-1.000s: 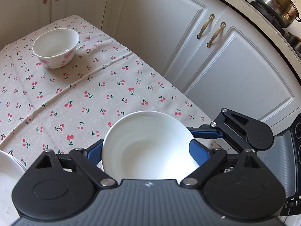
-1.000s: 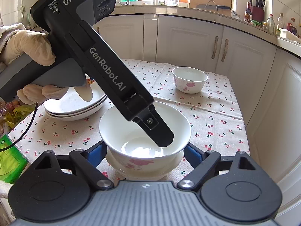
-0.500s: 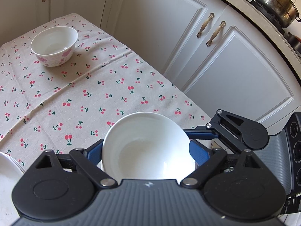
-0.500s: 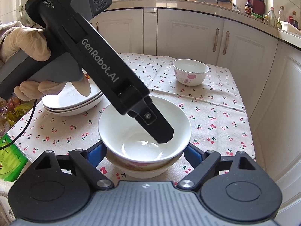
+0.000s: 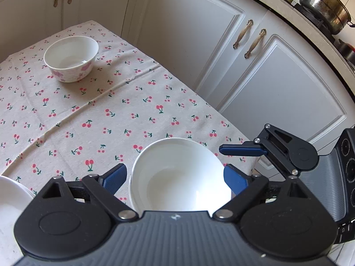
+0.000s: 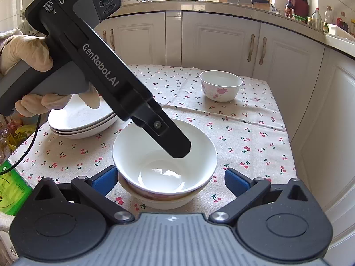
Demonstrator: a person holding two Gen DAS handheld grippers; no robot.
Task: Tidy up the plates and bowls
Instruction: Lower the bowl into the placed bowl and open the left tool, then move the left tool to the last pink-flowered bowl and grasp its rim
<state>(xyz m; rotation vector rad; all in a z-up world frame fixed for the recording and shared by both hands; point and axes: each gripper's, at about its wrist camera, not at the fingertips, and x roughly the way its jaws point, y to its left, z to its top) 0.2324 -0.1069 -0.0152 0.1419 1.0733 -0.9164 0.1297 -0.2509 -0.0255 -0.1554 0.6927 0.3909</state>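
A plain white bowl (image 6: 153, 173) sits nested in a flowered bowl (image 6: 164, 201) near the front of the cherry-print table (image 6: 244, 128). My right gripper (image 6: 170, 174) straddles the pair; its jaws are opening and both blue pads stand off the rim. My left gripper (image 5: 175, 173) hovers over the same white bowl (image 5: 177, 181), jaws opening, with a gap at the left pad. From the right wrist, its black tip (image 6: 179, 149) hangs above the bowl's inside. A second flowered bowl (image 5: 71, 59) (image 6: 220, 85) stands alone far back. Stacked white plates (image 6: 82, 119) lie at the left.
A gloved hand (image 6: 24, 55) holds the left gripper. White cabinets with brass handles (image 5: 253, 42) close in behind and right of the table. A steel pot (image 5: 324, 6) sits on the stove. A green bag (image 6: 11, 190) lies by the table's left front corner.
My right gripper's pads have spread away from the bowl's sides. The left pads have also widened a little off the rim. The white bowl stays nested in the flowered one.
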